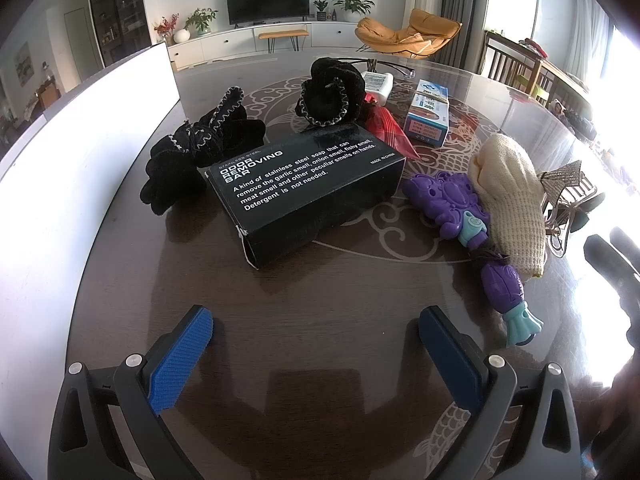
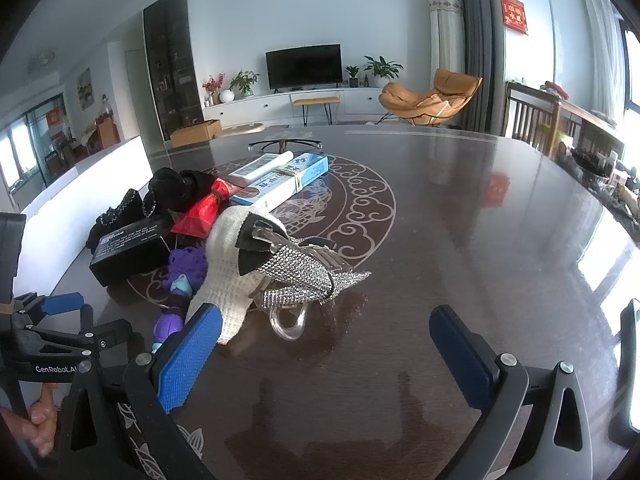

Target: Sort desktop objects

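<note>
Both of your hands are free right now. Your left gripper is spread wide with nothing in it, and it hangs low over the dark surface. Just ahead of it sits the black box, lying flat with its long side toward you, so the wide fingers could fit around it. Past the box are two black hair scrunchies, and ahead to the right lie a purple toy and a cream knit mitt. A white bin wall stands along the left, likely a place to drop sorted things. Your right gripper is spread wide and empty too. Just ahead of it, a little to the left, is a sparkly hair clip leaning on the mitt. Farther ahead lie a red packet and a blue and white box. Everything is in one heap, so nothing looks sorted yet.
</note>
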A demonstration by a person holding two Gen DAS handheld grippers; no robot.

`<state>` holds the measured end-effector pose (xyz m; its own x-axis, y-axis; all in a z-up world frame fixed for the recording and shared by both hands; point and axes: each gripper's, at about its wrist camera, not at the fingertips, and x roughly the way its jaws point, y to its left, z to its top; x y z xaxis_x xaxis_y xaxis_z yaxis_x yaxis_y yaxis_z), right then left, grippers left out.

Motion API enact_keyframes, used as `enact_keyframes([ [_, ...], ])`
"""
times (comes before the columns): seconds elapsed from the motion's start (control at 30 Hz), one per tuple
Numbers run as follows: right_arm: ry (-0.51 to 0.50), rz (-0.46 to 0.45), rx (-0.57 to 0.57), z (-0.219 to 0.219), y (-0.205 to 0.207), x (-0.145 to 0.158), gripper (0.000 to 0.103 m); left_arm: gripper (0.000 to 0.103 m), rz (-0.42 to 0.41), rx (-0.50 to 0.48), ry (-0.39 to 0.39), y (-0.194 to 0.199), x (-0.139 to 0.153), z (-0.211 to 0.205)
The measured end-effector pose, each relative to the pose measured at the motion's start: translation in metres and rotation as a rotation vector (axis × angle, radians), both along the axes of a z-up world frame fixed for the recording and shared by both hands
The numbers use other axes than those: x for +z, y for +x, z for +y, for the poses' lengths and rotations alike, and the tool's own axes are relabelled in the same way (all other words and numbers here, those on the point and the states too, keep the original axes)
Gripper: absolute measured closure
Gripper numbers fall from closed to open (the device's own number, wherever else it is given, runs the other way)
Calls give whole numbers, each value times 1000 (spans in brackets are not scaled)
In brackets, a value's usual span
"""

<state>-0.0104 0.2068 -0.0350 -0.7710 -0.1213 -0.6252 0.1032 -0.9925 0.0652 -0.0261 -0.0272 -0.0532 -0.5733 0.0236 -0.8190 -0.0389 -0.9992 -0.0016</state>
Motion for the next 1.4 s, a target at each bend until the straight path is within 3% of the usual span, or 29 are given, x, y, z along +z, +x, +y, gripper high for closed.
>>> enact_keyframes([
  [1.0,-44,3,9,7,1,1,0,0,-8,-10,-1,1,1,-2],
  [1.27,-29,2,12,5,1,1,0,0,-5,-72,1,35,1,-26],
  [1.4,-28,2,11,6,1,1,0,0,-62,-50,-8,27,3,-34],
])
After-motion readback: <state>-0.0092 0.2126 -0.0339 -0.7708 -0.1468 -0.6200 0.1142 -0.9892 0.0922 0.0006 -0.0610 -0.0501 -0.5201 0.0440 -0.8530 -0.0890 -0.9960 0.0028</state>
